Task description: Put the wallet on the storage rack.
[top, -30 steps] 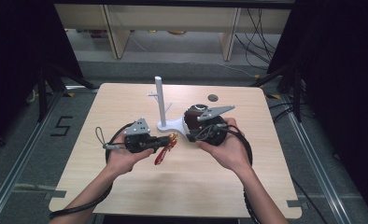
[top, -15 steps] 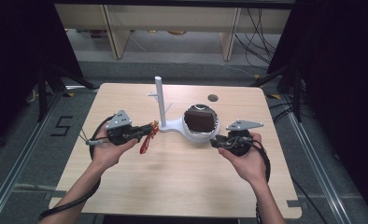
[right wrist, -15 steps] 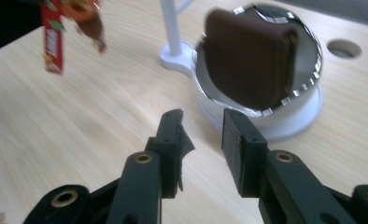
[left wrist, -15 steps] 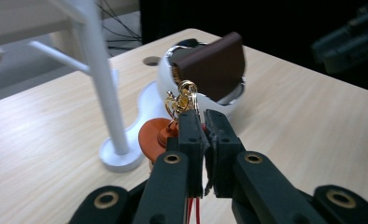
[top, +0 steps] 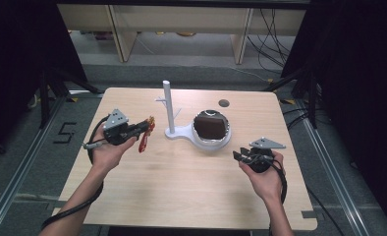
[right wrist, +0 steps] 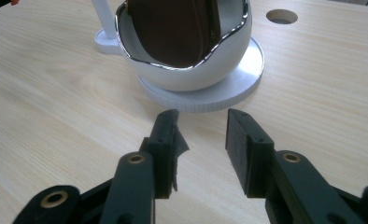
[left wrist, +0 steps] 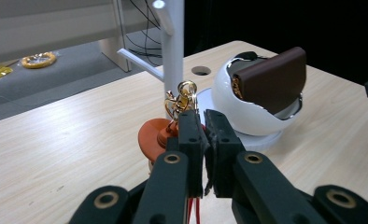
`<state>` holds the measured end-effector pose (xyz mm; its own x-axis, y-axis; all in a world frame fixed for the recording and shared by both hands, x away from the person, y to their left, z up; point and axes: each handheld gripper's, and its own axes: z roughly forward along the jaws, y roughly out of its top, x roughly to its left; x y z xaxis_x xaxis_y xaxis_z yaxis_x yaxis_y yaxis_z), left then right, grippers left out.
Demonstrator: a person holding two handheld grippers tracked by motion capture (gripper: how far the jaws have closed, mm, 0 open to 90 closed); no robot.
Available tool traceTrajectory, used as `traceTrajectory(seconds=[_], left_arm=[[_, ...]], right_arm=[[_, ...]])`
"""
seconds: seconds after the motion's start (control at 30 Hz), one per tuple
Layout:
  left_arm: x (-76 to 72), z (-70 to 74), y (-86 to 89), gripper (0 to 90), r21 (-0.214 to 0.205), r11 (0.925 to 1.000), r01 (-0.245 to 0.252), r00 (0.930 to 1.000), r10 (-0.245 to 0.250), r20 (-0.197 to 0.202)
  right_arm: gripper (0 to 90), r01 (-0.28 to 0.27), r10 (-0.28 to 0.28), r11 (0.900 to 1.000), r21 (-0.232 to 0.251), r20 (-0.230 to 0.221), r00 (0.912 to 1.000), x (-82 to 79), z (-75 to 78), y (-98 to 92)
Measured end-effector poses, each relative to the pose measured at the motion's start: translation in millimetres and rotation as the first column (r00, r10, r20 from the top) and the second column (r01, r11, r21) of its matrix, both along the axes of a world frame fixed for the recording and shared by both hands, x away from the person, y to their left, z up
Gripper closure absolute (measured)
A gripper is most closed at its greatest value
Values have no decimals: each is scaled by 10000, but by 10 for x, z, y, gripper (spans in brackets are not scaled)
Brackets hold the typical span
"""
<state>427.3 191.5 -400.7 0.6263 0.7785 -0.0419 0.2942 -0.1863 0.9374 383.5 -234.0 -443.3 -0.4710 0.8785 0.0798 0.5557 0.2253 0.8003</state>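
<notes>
A white stand (top: 169,105) with a post and short pegs rises at mid-table, joined to a white bowl (top: 222,141) that holds a brown wallet (top: 211,126) on edge. My left gripper (top: 145,127) is to the left of the stand, shut on a red charm (top: 144,139) that dangles from its jaws. In the left gripper view the charm's gold ring (left wrist: 185,95) and orange disc (left wrist: 155,138) stick out past the shut left gripper (left wrist: 203,125). My right gripper (top: 237,156) is at the front right of the bowl. Its jaws have just been opening, with nothing between them (right wrist: 201,126).
A round hole (top: 224,103) is cut in the table behind the bowl. Bare wood lies in front of the bowl and between my hands. Beyond the far edge is a floor with shelving legs and cables.
My right gripper has drawn back from the bowl to the front right, sunk lower and opened, leaving the wallet in the bowl. My left gripper has carried the red charm leftward.
</notes>
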Motion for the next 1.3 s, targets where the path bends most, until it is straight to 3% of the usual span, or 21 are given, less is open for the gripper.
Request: traceTrajectory(seconds=[0.03, 0.07, 0.33, 0.47, 0.67, 0.73, 0.9, 0.93, 0.97, 1.0, 1.07, 1.13, 1.3], left_arm=[[4, 0, 2, 857, -23, 10000, -49, 10000, 49, 17], [12, 2, 6, 857, -46, 9999, -97, 9999, 97, 44], [63, 45, 49, 857, -243, 9987, -447, 9986, 453, 262], [93, 70, 62, 857, -308, 9978, -584, 9974, 596, 399], [151, 81, 50, 857, -399, 9964, -754, 9955, 776, 548], [170, 87, 46, 857, -320, 9964, -781, 9952, 799, 566], [220, 117, 8, 857, -461, 9938, -1016, 9920, 1047, 701], [231, 127, 3, 857, -451, 9935, -1041, 9913, 1073, 757], [240, 136, -4, 857, -455, 9928, -1111, 9903, 1145, 790], [251, 147, -12, 857, -468, 9918, -1186, 9889, 1222, 840], [268, 165, -19, 857, -485, 9907, -1269, 9875, 1308, 883], [287, 190, -25, 857, -489, 9897, -1342, 9859, 1383, 939], [336, 248, -56, 857, -521, 9866, -1547, 9804, 1598, 1149]], right_arm=[[640, 154, -147, 9994, 324, -203, 9997, -11, -24, 17], [639, -7, 5, 9998, 210, 125, 9999, 11, -46, -8], [635, 246, -246, 9992, 308, -8, 9997, -8, -78, -58], [625, 313, -319, 9989, 357, 179, 9993, -7, -112, -88], [614, 452, -452, 9985, 321, -22, 9990, -36, -127, -139], [612, 400, -406, 9979, 508, 105, 9991, -23, -138, -157], [609, 571, -583, 9973, 468, 248, 9980, -32, -122, -194], [608, 545, -563, 9962, 686, 254, 9981, -32, -126, -197], [608, 808, -810, 9945, 665, -1, 9967, -56, -113, -189], [607, 799, -817, 9941, 734, 216, 9964, -49, -124, -199], [605, 711, -718, 9962, 506, 118, 9974, -53, -111, -239], [603, 611, -626, 9960, 654, 215, 9978, -46, -120, -246], [600, 717, -726, 9962, 498, 155, 9972, -76, -105, -210]])
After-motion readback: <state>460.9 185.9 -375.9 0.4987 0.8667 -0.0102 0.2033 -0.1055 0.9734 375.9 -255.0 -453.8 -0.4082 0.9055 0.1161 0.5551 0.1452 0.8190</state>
